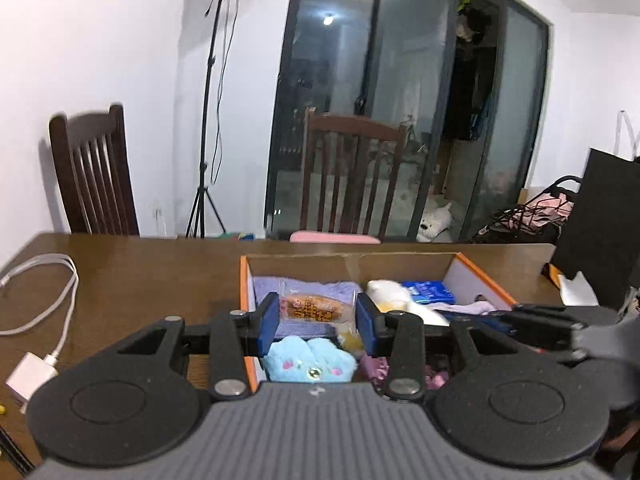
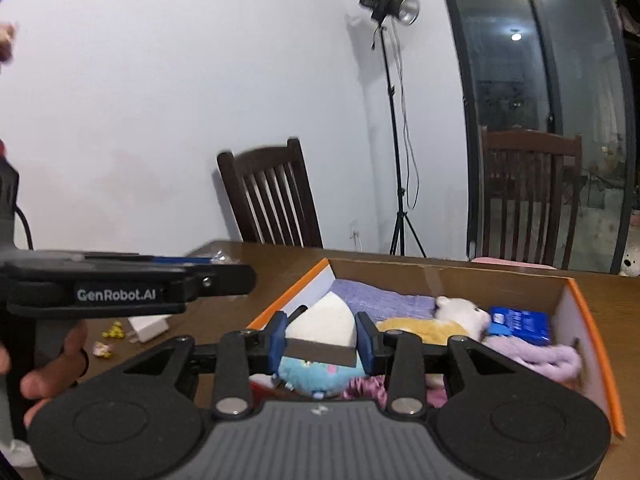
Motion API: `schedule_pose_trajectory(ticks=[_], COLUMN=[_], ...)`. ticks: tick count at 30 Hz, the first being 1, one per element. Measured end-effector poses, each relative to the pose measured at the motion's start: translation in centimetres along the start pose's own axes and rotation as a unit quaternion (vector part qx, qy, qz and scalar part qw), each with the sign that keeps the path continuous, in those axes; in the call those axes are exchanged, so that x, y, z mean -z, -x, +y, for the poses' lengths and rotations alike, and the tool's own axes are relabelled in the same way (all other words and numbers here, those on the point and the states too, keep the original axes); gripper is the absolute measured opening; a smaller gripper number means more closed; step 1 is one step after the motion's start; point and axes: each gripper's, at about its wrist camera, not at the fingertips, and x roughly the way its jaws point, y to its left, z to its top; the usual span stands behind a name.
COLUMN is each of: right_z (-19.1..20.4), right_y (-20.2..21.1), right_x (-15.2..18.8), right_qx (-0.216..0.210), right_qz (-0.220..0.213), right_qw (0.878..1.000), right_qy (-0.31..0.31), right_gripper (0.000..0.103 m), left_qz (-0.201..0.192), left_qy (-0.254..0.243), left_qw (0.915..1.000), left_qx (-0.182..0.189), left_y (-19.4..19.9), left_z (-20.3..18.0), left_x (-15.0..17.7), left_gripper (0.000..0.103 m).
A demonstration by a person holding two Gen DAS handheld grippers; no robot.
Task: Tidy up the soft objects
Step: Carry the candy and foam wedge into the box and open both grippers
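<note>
The left gripper (image 1: 316, 312) is seen clenched on a snack in a clear plastic wrapper, orange-brown with print (image 1: 312, 308); the wrapper's edges are pressed by both blue pads (image 1: 269, 322). From the right wrist view, that gripper is shown out to the left of the box, above the brown wooden table (image 1: 140, 280), its handle wrapped by a person's hand (image 2: 52, 368).

The right gripper (image 2: 322, 336) is closed on a white wedge-shaped soft block with a dark grey underside (image 2: 324, 320), which is gripped at both sides and held up over the near end of the open cardboard box with the orange rim (image 2: 440, 276).

Inside the box, a lilac towel (image 1: 276, 286) is spread along the far end. A light-blue plush toy with pink cheeks (image 1: 308, 364) is tucked at the near end, just under both grippers. A white-and-yellow plush (image 2: 440, 320) is laid across the middle, with a blue packet (image 2: 520, 322) beside it against the right wall and a fluffy pale-purple item (image 2: 540, 356) in front of that.

A white charger with its cable (image 1: 28, 376) is left on the table, well apart from the box.
</note>
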Motion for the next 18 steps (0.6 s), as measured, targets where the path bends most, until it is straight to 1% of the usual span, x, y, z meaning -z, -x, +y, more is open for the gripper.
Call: schedule_pose_trajectory(ticks=[3, 5, 7, 8, 9, 11, 12, 15, 18], right_z=[0.4, 0.6, 0.7, 0.7, 0.7, 0.6, 0.6, 0.4, 0.5], right_y=[-3.5, -4.6, -5.2, -5.4, -5.2, -4.7, -4.5, -3.3, -1.4], right_x=[0.7, 1.9, 2.8, 3.2, 3.5, 3.6, 3.5, 3.0, 2.1], right_qx=[0.017, 0.013, 0.005, 0.001, 0.001, 0.008, 0.007, 0.004, 0.012], right_qz=[0.018, 0.034, 0.044, 0.051, 0.052, 0.045, 0.045, 0.04, 0.032], right_qw=[1.0, 0.999, 0.999, 0.998, 0.998, 0.999, 0.998, 0.998, 0.998], right_qy=[0.01, 0.015, 0.018, 0.021, 0.023, 0.028, 0.031, 0.041, 0.057], right_gripper=[0.039, 0.041, 0.044, 0.048, 0.055, 0.067, 0.071, 0.073, 0.073], left_qz=[0.022, 0.039, 0.046, 0.051, 0.053, 0.049, 0.046, 0.038, 0.029], left_qy=[0.011, 0.003, -0.008, -0.011, -0.01, -0.004, -0.001, 0.013, 0.02], left_qw=[0.9997, 0.9992, 0.9988, 0.9986, 0.9985, 0.9986, 0.9988, 0.9991, 0.9994], left_qx=[0.002, 0.01, 0.011, 0.011, 0.011, 0.016, 0.017, 0.014, 0.006], left_y=[-1.8, -2.7, -3.0, -3.1, -3.0, -2.7, -2.4, -1.6, -0.3], left_z=[0.7, 0.9, 0.9, 1.0, 1.0, 1.1, 1.1, 1.6, 1.7], left_x=[0.8, 1.6, 2.4, 2.7, 2.9, 3.0, 3.0, 2.4, 1.7], left_gripper=[0.042, 0.043, 0.05, 0.057, 0.063, 0.068, 0.068, 0.069, 0.071])
